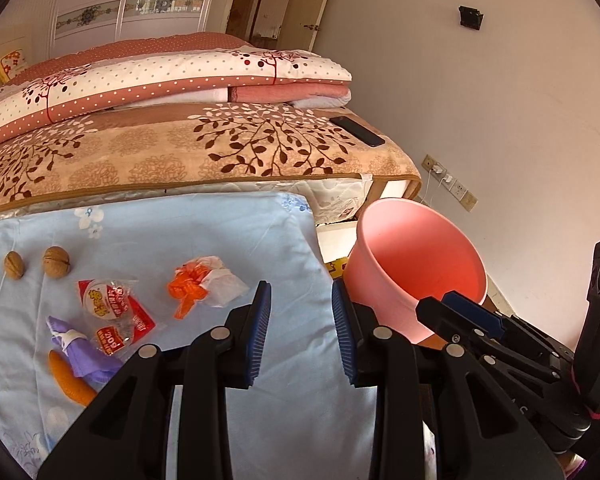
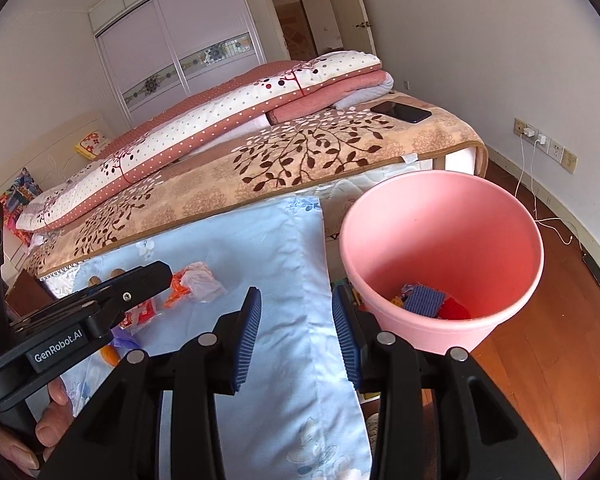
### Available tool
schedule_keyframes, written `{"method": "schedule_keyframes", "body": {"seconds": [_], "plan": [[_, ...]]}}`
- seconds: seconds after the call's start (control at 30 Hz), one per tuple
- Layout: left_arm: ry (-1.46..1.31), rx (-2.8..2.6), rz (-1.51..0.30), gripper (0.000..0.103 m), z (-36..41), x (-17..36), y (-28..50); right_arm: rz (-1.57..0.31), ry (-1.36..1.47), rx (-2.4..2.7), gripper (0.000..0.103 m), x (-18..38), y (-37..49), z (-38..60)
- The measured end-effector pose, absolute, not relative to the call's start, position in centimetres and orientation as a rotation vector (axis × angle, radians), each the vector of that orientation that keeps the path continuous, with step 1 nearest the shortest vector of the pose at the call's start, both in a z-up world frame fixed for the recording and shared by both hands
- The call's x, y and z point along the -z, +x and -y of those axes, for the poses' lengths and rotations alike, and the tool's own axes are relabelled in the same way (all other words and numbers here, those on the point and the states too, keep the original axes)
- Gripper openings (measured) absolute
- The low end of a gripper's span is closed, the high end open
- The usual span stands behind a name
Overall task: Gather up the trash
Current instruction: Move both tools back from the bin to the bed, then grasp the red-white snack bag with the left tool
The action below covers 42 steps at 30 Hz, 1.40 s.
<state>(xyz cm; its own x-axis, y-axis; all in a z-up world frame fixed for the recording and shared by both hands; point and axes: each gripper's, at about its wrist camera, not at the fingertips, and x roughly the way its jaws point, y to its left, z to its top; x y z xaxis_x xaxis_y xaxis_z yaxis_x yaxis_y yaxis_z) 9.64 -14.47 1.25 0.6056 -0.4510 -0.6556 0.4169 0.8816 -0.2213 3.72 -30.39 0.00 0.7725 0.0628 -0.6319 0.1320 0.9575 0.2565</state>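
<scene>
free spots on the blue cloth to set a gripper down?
Bare: the blue cloth from the orange bow right to its edge by the pink bin, and the near strip under the left gripper. Crowded: left side, with walnuts, red wrapper, purple scrap.

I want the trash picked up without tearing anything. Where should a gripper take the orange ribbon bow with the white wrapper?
Probably grip the orange bow at its knotted centre, from above; its loops stand off the blue cloth, while the thin white wrapper lies flatter.

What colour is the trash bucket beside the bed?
Pink: the bucket shows best in the right wrist view.
</scene>
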Motion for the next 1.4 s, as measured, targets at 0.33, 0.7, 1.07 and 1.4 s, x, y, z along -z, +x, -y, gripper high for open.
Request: {"method": "schedule_keyframes", "body": {"seconds": [0.33, 0.7, 1.07, 1.4], "plan": [[-0.097, 0.425, -0.803, 0.032, 9.5, 0.1, 9.7, -0.728, 0.245, -0.031, 0.041, 0.8, 4.5, 27.0], [-0.148, 0.313, -0.829, 0.032, 4.4, 1.4, 10.3, -0.768, 0.218, -0.081, 0.043, 1.9, 5.7, 25.2], [-0.201, 0.240, -0.865, 0.031, 1.4, 2.2, 13.2, -0.801, 0.217, -0.116, 0.045, 3.2, 6.6, 24.4], [-0.166, 0.154, -0.931, 0.031, 1.2, 4.4, 17.8, -0.800, 0.233, -0.145, 0.053, 3.6, 7.4, 24.4]]}}
